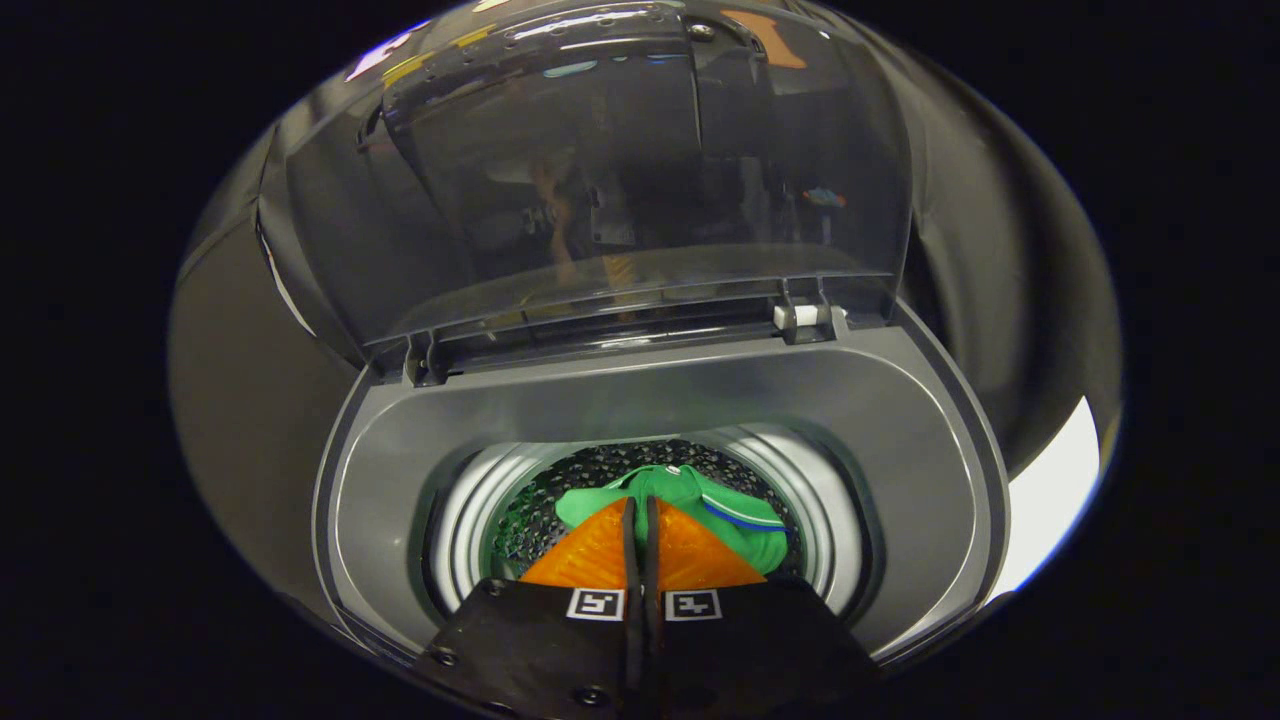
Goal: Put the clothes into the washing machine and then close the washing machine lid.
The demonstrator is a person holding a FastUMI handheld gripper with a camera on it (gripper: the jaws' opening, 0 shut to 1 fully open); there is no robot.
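The near part of the green garment (735, 520) is hidden behind the gripper (640, 525) fingers, pressed together at lower centre. The drum (560, 490) floor is largely concealed. Whether cloth is pinched cannot be determined.

1. The place reads as a staged laundry corner in a recording booth, not a lived-in home.
2. A grey plastic top-loading washing machine (660, 410) stands with its clear domed lid (600, 170) raised.
3. Dark cloth hangs close behind it.

Green garment (700, 500) lies in the washing machine (900, 440) drum, lid (600, 170) raised.
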